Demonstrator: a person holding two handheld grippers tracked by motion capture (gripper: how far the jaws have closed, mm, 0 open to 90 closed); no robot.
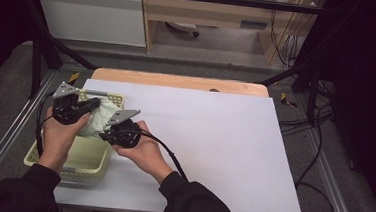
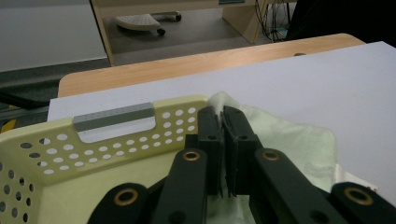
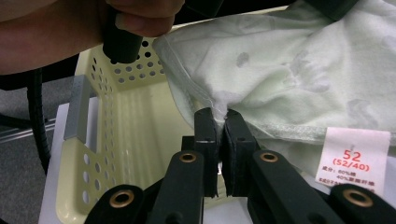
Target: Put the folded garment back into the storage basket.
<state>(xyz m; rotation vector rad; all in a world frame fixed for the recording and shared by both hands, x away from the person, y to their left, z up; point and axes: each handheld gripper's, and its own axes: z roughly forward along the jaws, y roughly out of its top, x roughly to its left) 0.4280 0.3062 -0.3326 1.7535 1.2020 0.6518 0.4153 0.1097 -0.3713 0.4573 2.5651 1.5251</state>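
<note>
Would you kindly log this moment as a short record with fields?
surface: white board over a wooden table
container: pale yellow perforated basket at the board's left edge
item: light green cloth with a white tag, held above the basket
left tongs: shut on the cloth
right tongs: shut on the cloth's edge

The towel [image 3: 289, 70] runs off the right gripper view's top and right edges; its label [image 3: 357, 161] carries small print too tiny to read, and the basket [image 1: 92, 162] bottom hides under hands.
</note>
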